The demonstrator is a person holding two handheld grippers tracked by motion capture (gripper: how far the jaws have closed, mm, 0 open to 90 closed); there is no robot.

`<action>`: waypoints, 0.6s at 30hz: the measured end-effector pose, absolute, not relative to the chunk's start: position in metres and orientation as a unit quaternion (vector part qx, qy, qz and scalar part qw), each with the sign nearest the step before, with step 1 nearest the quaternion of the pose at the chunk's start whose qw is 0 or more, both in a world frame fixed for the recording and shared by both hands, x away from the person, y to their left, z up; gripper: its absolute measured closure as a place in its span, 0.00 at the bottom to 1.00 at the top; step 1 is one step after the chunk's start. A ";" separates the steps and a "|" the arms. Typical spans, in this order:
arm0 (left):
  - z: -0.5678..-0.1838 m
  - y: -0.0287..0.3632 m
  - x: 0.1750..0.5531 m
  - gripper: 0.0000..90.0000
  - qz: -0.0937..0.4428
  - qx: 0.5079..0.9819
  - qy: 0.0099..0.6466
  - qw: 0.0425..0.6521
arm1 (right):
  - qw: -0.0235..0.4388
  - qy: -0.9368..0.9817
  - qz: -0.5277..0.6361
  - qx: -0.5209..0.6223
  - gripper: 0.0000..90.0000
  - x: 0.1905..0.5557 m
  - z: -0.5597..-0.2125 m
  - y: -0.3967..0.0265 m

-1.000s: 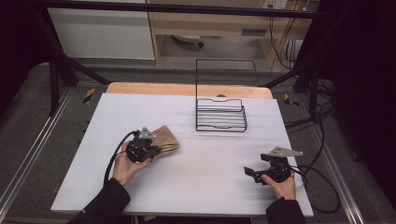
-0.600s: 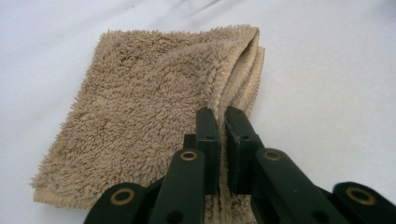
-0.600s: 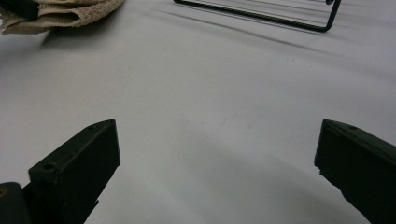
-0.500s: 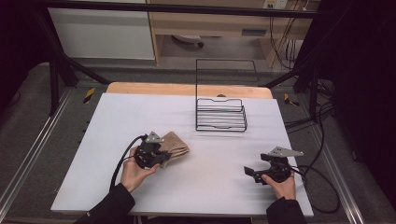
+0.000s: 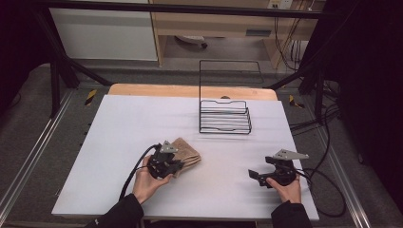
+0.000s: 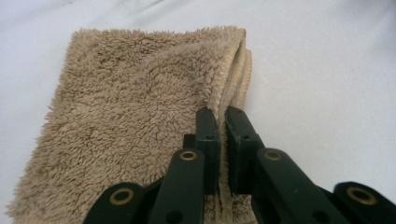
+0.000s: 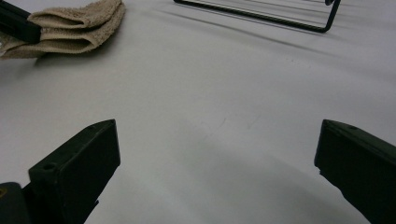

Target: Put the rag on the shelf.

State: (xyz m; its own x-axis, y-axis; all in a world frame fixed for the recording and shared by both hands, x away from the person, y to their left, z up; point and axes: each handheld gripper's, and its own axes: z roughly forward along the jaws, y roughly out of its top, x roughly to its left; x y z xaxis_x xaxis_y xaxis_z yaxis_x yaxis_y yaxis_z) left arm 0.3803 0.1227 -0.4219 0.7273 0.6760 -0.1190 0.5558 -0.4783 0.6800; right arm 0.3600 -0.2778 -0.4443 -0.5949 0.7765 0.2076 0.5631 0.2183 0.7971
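White table (image 5: 142,123), left tongs (image 6: 223,116) pinching towel (image 6: 126,107) edge

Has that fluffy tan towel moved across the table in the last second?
Yes. The towel, pinched by the left gripper, has slid rightward and slightly toward the person, ending closer to the wire rack's left edge than before.

towel (image 6: 126,121): near corner under jaws, hidden | wire rack (image 7: 261,14): cut off (top edge)
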 end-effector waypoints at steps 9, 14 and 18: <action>-0.430 0.112 0.376 0.93 0.088 0.859 0.352 0.361 | 0.120 0.772 0.448 0.435 0.01 0.360 -0.445 -0.277; -0.432 0.112 0.377 0.89 0.083 0.862 0.349 0.359 | 0.120 0.772 0.446 0.436 0.01 0.360 -0.445 -0.276; -0.430 0.114 0.376 0.79 0.078 0.864 0.341 0.361 | 0.124 0.774 0.445 0.434 0.01 0.360 -0.445 -0.276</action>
State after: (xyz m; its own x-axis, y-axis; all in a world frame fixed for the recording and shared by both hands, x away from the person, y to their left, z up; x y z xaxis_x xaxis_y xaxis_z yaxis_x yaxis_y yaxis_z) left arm 0.3765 0.1137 -0.4298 0.7558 0.6452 -0.1115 0.5326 -0.5068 0.6778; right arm 0.3601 -0.2758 -0.4452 -0.5930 0.7817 0.1932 0.5606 0.2286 0.7959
